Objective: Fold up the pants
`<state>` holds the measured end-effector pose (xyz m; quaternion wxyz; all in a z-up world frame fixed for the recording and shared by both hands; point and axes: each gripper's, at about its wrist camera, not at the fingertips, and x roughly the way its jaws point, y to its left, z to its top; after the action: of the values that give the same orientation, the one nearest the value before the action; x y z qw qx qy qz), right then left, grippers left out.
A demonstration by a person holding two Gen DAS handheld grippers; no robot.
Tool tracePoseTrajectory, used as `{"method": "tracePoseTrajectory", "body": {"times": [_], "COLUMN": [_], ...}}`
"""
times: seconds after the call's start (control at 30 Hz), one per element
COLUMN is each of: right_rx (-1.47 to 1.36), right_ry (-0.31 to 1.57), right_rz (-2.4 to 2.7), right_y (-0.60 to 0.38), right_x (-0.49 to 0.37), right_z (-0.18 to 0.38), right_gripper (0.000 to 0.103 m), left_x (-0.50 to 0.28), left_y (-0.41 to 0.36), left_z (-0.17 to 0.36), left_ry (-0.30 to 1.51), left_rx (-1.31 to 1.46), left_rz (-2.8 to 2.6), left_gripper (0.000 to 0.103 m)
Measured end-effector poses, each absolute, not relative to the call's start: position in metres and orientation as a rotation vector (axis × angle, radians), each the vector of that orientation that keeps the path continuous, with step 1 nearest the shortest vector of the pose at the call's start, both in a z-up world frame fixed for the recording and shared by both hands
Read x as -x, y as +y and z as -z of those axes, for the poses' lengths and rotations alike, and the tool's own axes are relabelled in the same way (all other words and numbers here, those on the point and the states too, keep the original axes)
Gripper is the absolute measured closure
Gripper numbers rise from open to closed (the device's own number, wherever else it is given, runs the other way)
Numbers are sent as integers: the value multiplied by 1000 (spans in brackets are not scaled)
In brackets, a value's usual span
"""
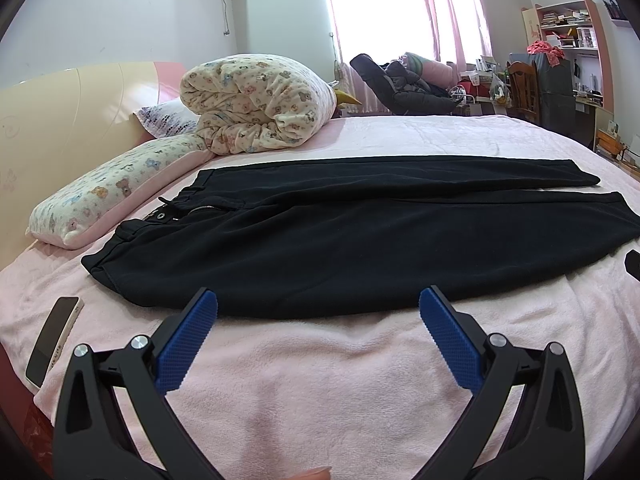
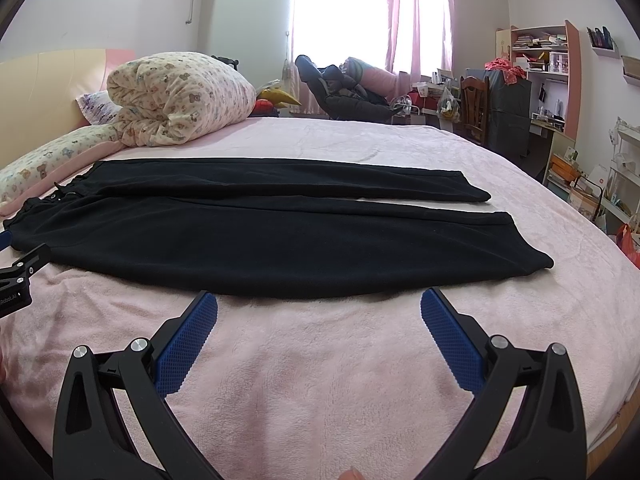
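Black pants point(image 1: 340, 240) lie flat on the pink bed cover point(image 1: 320, 380), waistband to the left and both legs running right, side by side. My left gripper point(image 1: 318, 304) is open and empty, just short of the pants' near edge by the hip. In the right wrist view the same pants point(image 2: 260, 236) lie spread across the bed. My right gripper point(image 2: 319, 304) is open and empty, just short of the near leg's edge. The left gripper's body shows at that view's left edge point(image 2: 18, 276).
A rolled teddy-print quilt point(image 1: 256, 104) and a long pillow point(image 1: 116, 192) lie at the head of the bed. A phone point(image 1: 52, 340) lies on the cover at the near left. A chair with dark clothes point(image 1: 400, 84), a desk and shelves point(image 1: 568, 40) stand beyond the bed.
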<state>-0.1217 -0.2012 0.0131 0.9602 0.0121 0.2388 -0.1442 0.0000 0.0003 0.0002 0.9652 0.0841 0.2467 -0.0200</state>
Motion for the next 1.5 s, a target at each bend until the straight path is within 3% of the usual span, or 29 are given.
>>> {"method": "tracePoseTrajectory", "body": {"times": [1.5], "right_rx": [-27], "right_ry": [481], "right_rz": [292], "right_y": [-193], "right_x": [131], "right_z": [-13], "right_gripper": [1], "left_x": [-1], "left_y": [2], "left_z": [0], "left_ry": [499], "left_rx": [-167], "left_rz": [41], "left_gripper": [2]}}
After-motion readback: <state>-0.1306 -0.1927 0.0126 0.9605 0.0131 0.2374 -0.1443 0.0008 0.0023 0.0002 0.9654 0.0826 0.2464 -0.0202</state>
